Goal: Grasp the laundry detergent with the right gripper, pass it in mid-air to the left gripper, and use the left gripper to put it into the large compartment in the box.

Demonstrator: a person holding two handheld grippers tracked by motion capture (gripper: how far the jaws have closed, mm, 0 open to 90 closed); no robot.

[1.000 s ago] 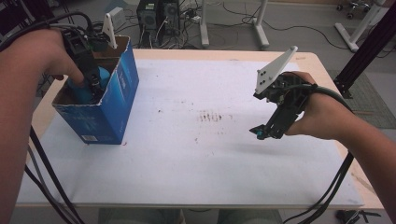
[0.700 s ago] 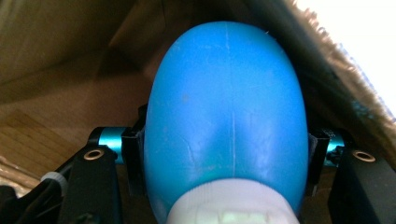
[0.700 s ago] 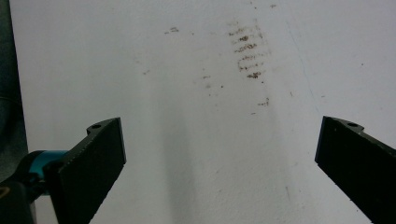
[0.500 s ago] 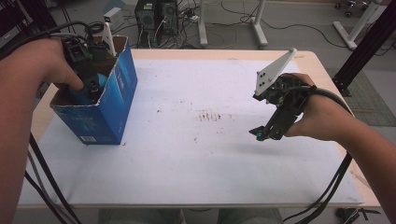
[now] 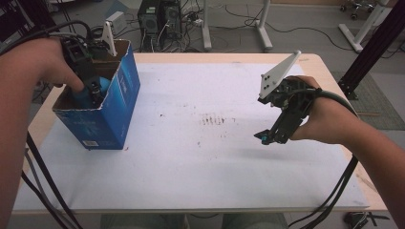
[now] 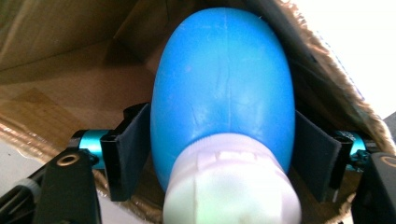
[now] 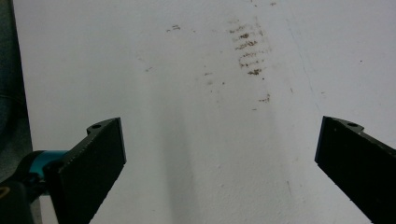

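Between the left gripper's [image 6: 224, 172] just-opening jaws sits the blue bottle [image 6: 224, 93].

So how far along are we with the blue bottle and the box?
Done: the blue bottle is inside the blue box. In hand: the left claw flanks it, and its jaws have just been opening; pad contact unclear. Left: probably lift that claw out. The right claw hovers open, empty.

A white-topped counter [image 5: 191, 162] with pale wood edges stands on a grey floor [image 5: 305, 19]; cables and white stand legs [image 5: 261, 28] lie behind.
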